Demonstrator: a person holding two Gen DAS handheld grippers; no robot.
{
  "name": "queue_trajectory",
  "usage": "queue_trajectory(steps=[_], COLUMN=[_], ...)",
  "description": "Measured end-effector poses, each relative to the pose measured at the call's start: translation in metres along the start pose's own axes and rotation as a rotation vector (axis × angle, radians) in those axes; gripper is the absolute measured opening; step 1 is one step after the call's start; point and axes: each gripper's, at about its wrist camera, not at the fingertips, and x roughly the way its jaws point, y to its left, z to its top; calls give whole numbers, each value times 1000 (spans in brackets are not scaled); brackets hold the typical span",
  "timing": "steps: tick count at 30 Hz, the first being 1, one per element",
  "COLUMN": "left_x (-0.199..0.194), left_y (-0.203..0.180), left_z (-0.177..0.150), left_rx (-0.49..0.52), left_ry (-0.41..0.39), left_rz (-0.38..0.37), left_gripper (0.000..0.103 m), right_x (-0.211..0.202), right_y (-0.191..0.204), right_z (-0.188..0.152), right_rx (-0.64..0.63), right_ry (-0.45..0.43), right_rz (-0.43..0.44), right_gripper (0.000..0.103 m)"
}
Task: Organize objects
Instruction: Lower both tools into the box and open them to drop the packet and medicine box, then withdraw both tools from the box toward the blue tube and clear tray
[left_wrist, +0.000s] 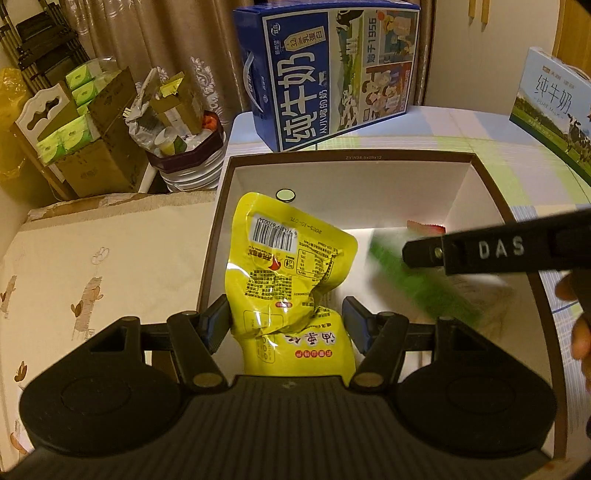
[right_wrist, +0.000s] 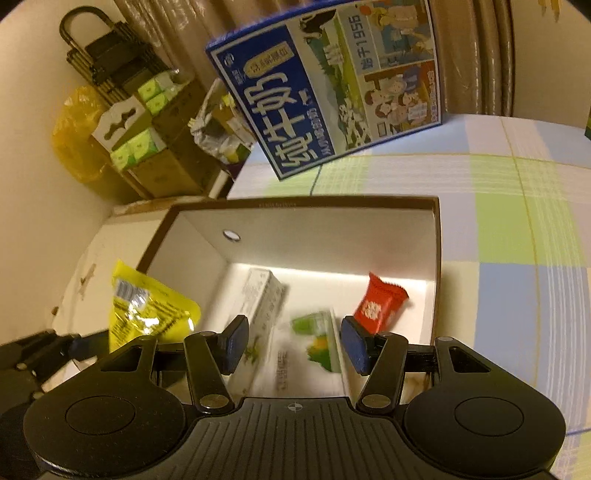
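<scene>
An open brown box with a white inside (left_wrist: 347, 158) (right_wrist: 303, 202) sits on the checked tablecloth. My left gripper (left_wrist: 286, 326) is over the box's left part, its jaws wide apart with a yellow snack pouch (left_wrist: 284, 266) (right_wrist: 147, 314) between them; whether they still touch it I cannot tell. My right gripper (right_wrist: 293, 341) is open above the box, over a blurred green-and-white carton (right_wrist: 317, 343) (left_wrist: 417, 280). A white carton (right_wrist: 262, 299) and a red wrapped candy (right_wrist: 378, 308) lie on the box floor. The right gripper's finger (left_wrist: 480, 251) crosses the left wrist view.
A blue milk case (left_wrist: 332, 74) (right_wrist: 332, 85) stands behind the box. A second milk case (left_wrist: 554, 110) is at the far right. Cardboard boxes of green packs (left_wrist: 81, 136) and a full bin (left_wrist: 184, 147) stand on the floor to the left.
</scene>
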Motion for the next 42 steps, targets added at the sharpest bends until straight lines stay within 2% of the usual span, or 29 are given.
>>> queue_trajectory(steps=[10,15,19,31,42], left_x=[4,7,1,-32,-78], left_y=[-4,-11,-13,-1,9], left_z=[-3,-1,1,-7,-28], left_rx=[-6,-11,0,-29,-98], left_ry=[14,9,-18,-30,-34], left_rz=[-30,-45,-46,-49,-46], left_gripper=[61,69,70,78,87], right_x=[-18,-24,-31,-60,-96], right_y=[2,3,4,14,15], right_z=[-4,-7,-10,-28,-53], right_rx=[-109,-163,-187,-275,-276], right_ry=[-12,-22,-30,-27,-39], right_rz=[-29,-46,-33,19,50], right_gripper=[53,53,53,54,55])
